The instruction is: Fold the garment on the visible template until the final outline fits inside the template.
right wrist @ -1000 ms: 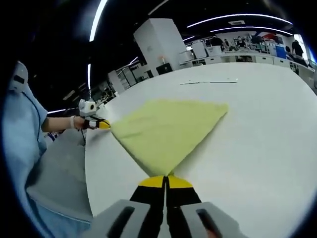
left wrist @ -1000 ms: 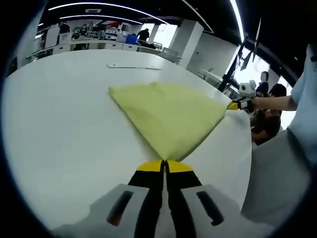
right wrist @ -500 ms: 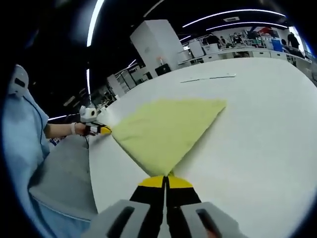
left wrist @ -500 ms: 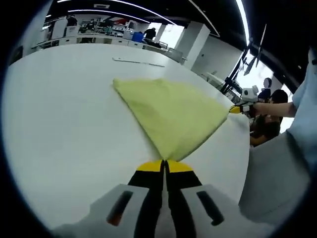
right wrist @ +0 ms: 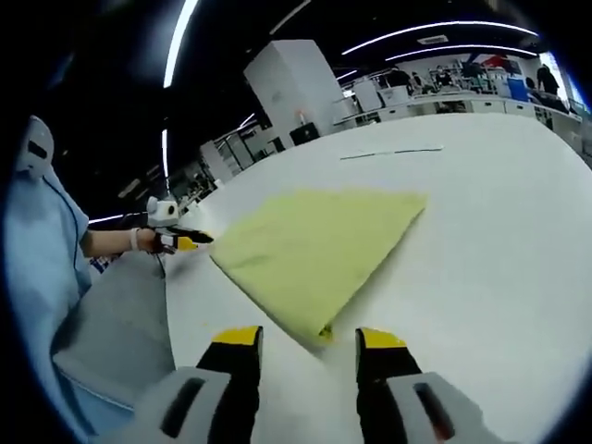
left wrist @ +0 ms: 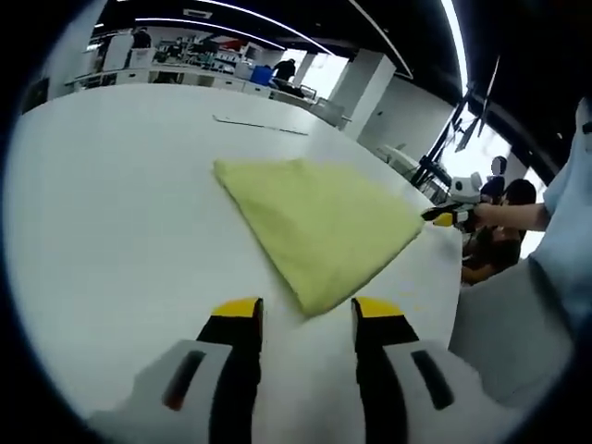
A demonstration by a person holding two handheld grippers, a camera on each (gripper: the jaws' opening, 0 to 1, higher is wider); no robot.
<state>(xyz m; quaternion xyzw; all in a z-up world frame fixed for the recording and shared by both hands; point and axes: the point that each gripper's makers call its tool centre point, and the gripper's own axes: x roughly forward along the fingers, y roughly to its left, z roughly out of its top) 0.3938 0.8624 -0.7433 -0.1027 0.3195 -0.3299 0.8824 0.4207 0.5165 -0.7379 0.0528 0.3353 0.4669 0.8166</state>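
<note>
Folded yellow cloth garment (left wrist: 319, 229) lies flat near the white tabletop (left wrist: 111, 213) edge; left claw (left wrist: 301, 310) and right claw (right wrist: 310, 335) both spread, empty.

A white table (left wrist: 111, 213) carries a folded yellow garment (left wrist: 319, 222).

Folded yellow garment (left wrist: 319, 227) on the white table (left wrist: 111, 213): its underlying layers are hidden. The thin line (left wrist: 259, 126) marked beyond it is too small to identify. The person's light-blue sleeve (right wrist: 42, 250) is cut off by the edge of the right gripper view.
</note>
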